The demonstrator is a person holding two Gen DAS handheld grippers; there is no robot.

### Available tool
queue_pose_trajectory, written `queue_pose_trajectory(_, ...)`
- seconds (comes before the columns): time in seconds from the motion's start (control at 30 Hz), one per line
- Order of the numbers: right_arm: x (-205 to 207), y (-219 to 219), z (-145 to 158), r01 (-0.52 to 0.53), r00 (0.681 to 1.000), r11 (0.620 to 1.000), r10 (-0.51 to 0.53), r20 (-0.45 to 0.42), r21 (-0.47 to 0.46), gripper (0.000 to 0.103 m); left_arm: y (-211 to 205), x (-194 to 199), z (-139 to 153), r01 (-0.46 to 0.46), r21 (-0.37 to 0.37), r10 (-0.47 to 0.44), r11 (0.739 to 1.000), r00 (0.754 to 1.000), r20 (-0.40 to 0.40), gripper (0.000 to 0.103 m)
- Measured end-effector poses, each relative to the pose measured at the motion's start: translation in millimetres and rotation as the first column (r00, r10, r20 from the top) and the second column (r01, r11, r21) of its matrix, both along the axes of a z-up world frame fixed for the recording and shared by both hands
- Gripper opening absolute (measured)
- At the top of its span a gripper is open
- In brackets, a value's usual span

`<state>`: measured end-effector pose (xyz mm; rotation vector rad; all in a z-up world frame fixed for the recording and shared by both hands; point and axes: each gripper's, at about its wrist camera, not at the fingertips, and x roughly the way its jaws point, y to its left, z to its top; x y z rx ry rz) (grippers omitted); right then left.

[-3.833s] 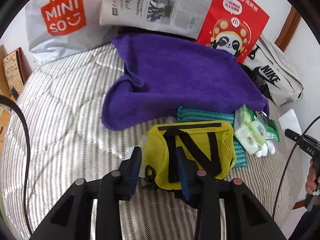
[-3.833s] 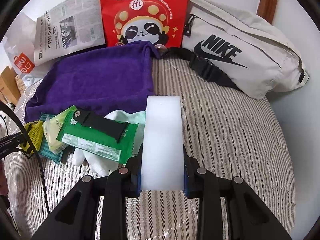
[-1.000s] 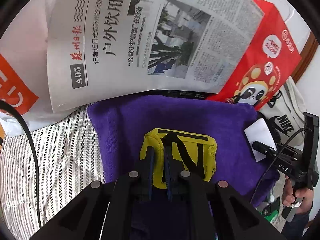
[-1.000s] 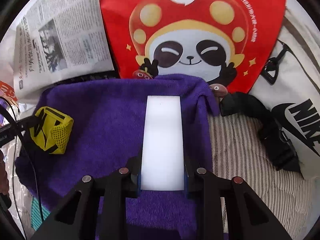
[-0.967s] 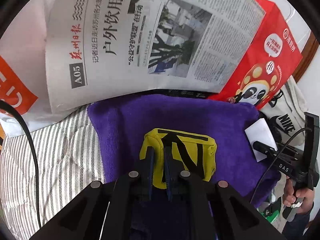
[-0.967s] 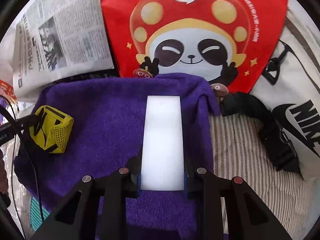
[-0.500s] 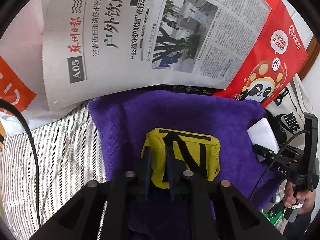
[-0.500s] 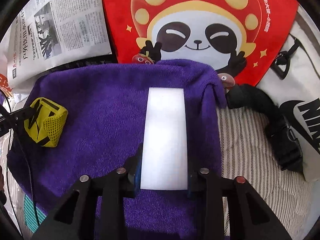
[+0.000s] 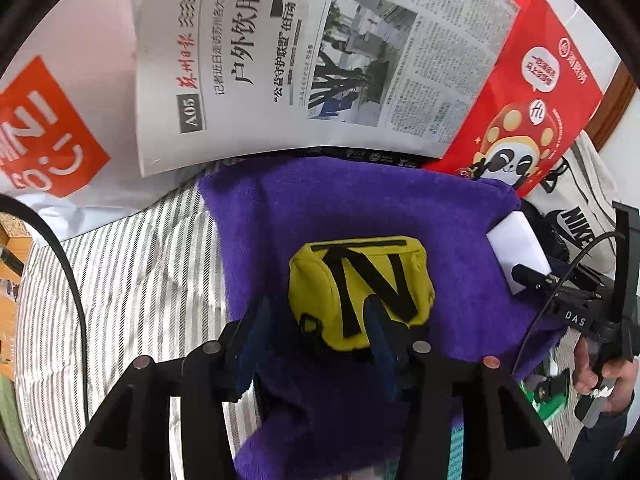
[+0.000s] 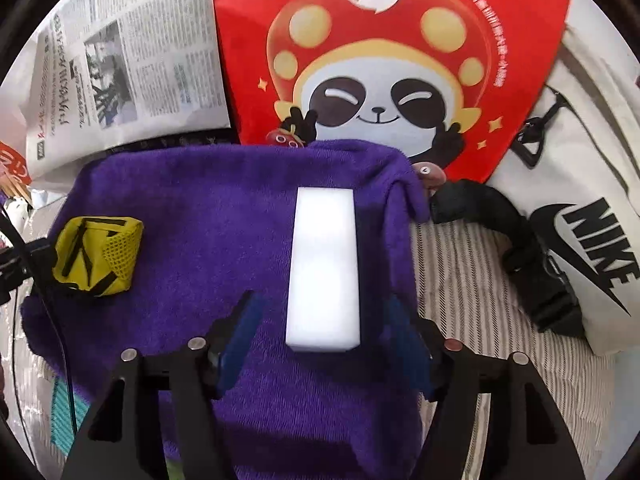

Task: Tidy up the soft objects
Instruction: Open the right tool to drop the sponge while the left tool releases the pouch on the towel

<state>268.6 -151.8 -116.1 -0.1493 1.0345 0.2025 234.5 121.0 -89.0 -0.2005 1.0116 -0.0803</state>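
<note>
A yellow pouch with black straps lies on the purple towel on the striped bed. My left gripper is open, its blue pads on either side of the pouch's near end, not squeezing it. The pouch also shows in the right wrist view at the towel's left. A white sponge block lies on the towel between the spread jaws of my open right gripper. The block also shows in the left wrist view, in front of the right gripper.
A newspaper, a red panda bag, a white Miniso bag and a beige Nike bag with a black strap stand along the back. A teal cloth and green packets lie by the towel's near edge.
Both grippers have opened: the left one let go of the yellow pouch and the right one let go of the white sponge block. Both objects now rest on the purple towel.
</note>
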Motion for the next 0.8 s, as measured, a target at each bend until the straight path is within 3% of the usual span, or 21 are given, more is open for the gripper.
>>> queue_pose_trajectory(0.47, -84, -26, 51, 0.021, 0.998, 1.000, -0.021, 0.065, 0.003, 0.067, -7, -75, 22, 0.023, -0.020, -0.022, 1.000, 0.999, 0.031, 0.049)
queue_pose_trajectory(0.63, -124, -23, 50, -0.003, 0.998, 1.000, 0.002, 0.067, 0.025, 0.067, -21, -105, 21, 0.043, -0.003, -0.043, 0.999, 0.999, 0.028, 0.049)
queue_pose_trajectory(0.8, -156, -26, 43, -0.020, 0.998, 1.000, 0.020, 0.055, -0.002, 0.068, -34, -129, 17, 0.063, -0.039, -0.062, 0.997, 0.998, 0.032, 0.049)
